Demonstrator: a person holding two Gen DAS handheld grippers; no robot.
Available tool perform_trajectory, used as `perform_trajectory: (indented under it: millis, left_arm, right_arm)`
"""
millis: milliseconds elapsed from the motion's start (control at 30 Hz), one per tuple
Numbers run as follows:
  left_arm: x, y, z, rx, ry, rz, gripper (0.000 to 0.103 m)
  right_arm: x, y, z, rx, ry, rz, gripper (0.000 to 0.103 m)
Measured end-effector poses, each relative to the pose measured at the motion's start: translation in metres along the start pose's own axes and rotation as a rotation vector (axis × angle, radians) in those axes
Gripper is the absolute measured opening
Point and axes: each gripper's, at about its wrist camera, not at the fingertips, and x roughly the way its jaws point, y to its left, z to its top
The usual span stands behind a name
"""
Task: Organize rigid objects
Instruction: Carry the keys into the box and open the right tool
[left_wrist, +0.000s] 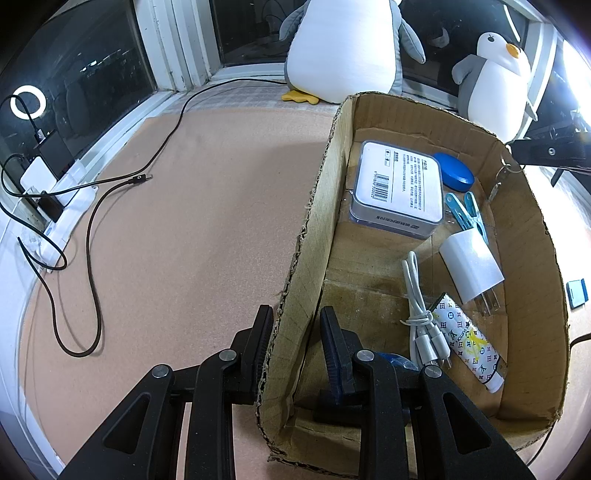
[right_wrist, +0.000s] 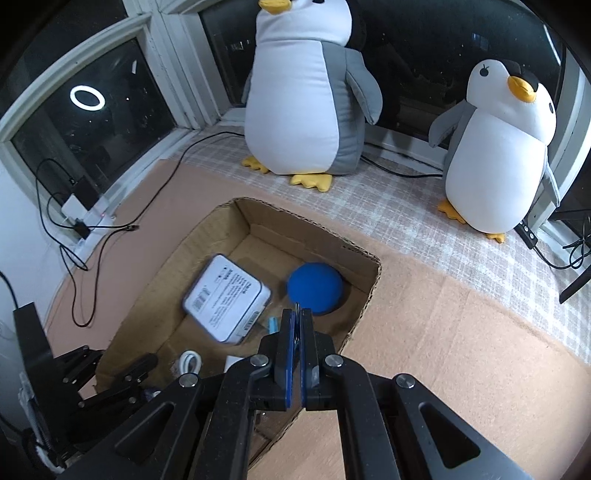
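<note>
Currently, the sorting run appears well advanced, with most items already collected in the cardboard box. In the left wrist view, the box floor holds a white labelled case at about 12 o'clock, a blue round lid just beside it at 1 o'clock, a teal clothespin near the centre, a white charger plug at 3 o'clock, a coiled white cable and a patterned tube toward 5 o'clock. The left gripper straddles the box's left wall, one finger outside and one inside; the jaws stand apart and do not visibly press the cardboard, so the box looks steadied rather than clamped. In the right wrist view, the right gripper hovers above the box's near right edge, jaws closed on a thin blue flat object whose identity cannot be determined. That object is judged to be the item in hand, positioned for deposit over the free floor area between the case and the lid. One small blue-edged item lies on the mat outside the box at 3 o'clock and probably remains to be collected. The black cable and the two plush penguins are not rigid targets.
</note>
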Motion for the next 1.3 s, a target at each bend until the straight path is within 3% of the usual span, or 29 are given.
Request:
perform_trajectory:
  millis: [367, 433, 500, 600, 767, 1300]
  left_arm:
    - [0.000, 0.000, 0.000, 0.000, 0.000, -0.001, 0.028]
    - [0.000, 0.000, 0.000, 0.000, 0.000, 0.000, 0.028]
    - [0.000, 0.000, 0.000, 0.001, 0.000, 0.000, 0.028]
    - [0.000, 0.000, 0.000, 0.000, -0.001, 0.000, 0.028]
    - [0.000, 0.000, 0.000, 0.000, -0.002, 0.001, 0.028]
    - [0.000, 0.001, 0.000, 0.001, -0.002, 0.002, 0.028]
  right_arm:
    - [0.007, -0.001, -0.002, -0.010, 0.020, 0.002, 0.003]
    - [0.008, -0.001, -0.002, -0.011, 0.031, 0.004, 0.007]
    - [0.007, 0.001, -0.002, -0.014, 0.021, -0.009, 0.031]
    - [0.003, 0.000, -0.002, -0.013, -0.002, -0.020, 0.050]
    - [-0.002, -0.003, -0.001, -0.007, -0.013, -0.023, 0.055]
    - [-0.036, -0.030, -0.023, 0.056, -0.035, -0.006, 0.056]
